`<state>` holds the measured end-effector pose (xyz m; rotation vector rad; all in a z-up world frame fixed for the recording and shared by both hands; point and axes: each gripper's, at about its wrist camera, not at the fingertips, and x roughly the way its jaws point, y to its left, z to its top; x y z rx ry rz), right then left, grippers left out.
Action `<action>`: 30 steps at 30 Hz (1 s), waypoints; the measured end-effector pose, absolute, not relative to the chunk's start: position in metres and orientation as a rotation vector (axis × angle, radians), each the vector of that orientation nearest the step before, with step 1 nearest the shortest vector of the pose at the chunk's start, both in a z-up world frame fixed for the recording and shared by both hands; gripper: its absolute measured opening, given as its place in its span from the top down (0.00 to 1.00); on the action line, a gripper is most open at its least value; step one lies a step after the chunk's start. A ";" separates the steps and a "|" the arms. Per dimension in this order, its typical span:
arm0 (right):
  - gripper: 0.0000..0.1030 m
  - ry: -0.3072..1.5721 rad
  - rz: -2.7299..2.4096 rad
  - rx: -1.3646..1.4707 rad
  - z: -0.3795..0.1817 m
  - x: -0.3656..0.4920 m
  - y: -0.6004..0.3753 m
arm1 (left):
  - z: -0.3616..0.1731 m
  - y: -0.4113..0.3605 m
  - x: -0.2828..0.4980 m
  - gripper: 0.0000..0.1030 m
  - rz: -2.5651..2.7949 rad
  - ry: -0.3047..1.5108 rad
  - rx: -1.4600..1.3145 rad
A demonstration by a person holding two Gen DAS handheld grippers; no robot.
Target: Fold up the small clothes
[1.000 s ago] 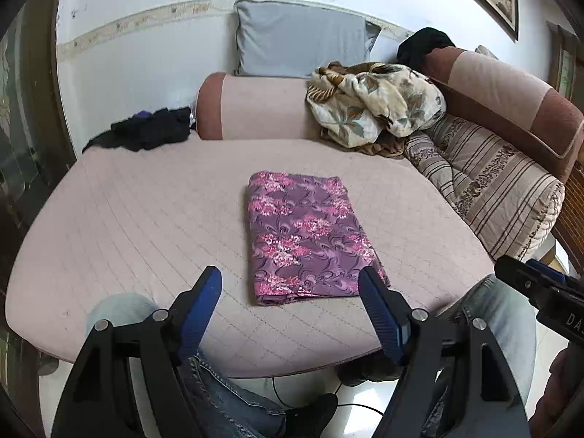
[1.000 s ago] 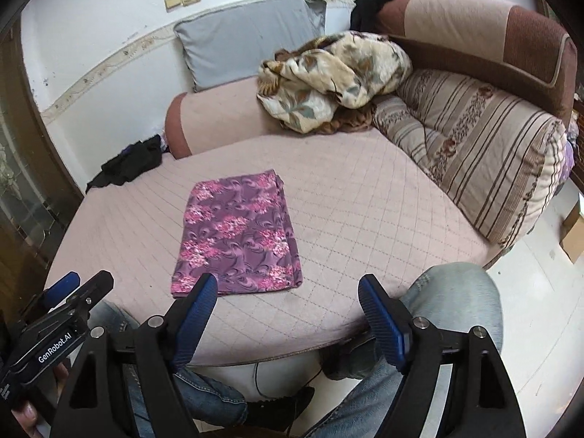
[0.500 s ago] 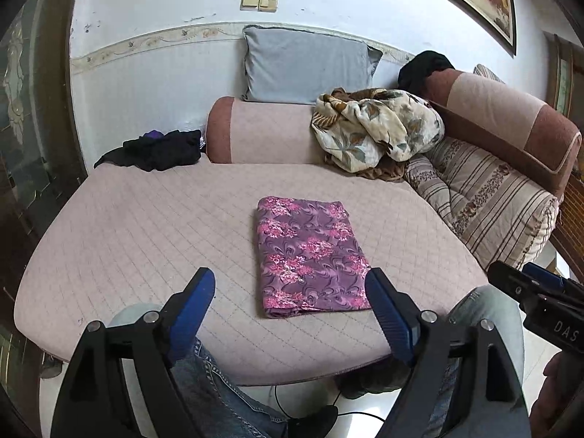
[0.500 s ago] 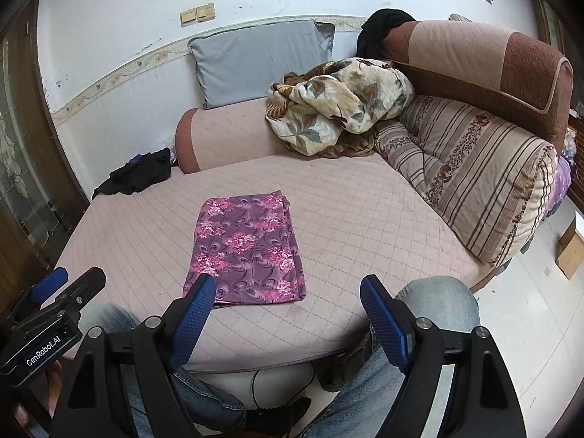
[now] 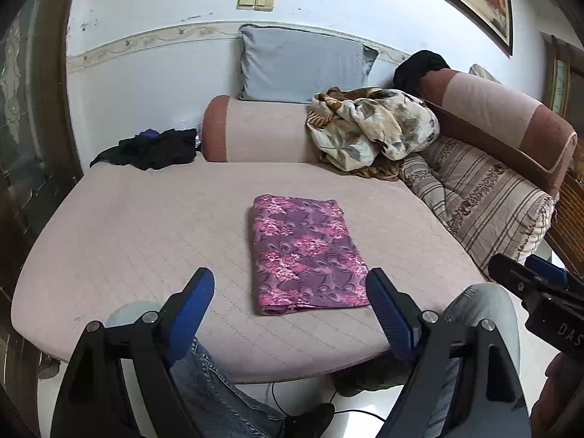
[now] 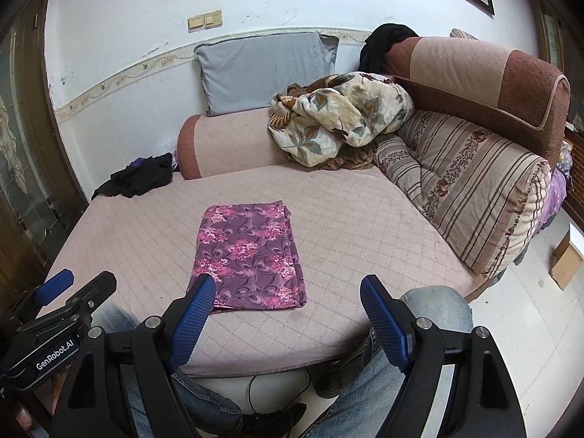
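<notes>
Clearly the purple flowered cloth (image 5: 306, 252) is a light, limp thing: thin fabric folded into a flat oblong of several layers, lying smooth on the pink quilted bed (image 5: 138, 226). It looks soft and a little slick, so the layers would probably slide apart if only the top one were pinched. A sound hold would be at a near corner or along the thick folded edge on the left, taking every layer at once.

Going from left to right, the left gripper (image 5: 290, 310) hangs above the near edge of the bed with its jaws spread wide and nothing between them; the near end of the cloth shows in the gap, but lower and farther off, untouched. The right gripper (image 6: 284, 314) stands beside it, jaws equally wide and empty. In its view the cloth lies toward the left jaw, whose tip overlaps the near left corner only in the line of sight. Both sit well short of the cloth, over a person's knees in jeans (image 6: 434, 306).
</notes>
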<state>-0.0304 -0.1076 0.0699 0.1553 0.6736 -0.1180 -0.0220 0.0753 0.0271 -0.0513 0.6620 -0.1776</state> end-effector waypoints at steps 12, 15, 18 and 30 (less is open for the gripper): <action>0.17 0.690 -0.131 0.162 0.065 -0.025 -0.112 | 0.021 0.073 -0.013 0.18 -0.196 0.691 -0.060; 0.17 0.698 -0.130 0.159 0.062 -0.023 -0.112 | 0.019 0.073 -0.011 0.18 -0.201 0.699 -0.058; 0.17 0.702 -0.132 0.159 0.061 -0.021 -0.113 | 0.018 0.072 -0.009 0.18 -0.202 0.704 -0.055; 0.17 0.725 -0.134 0.166 0.052 -0.007 -0.115 | 0.011 0.069 -0.001 0.18 -0.205 0.735 -0.058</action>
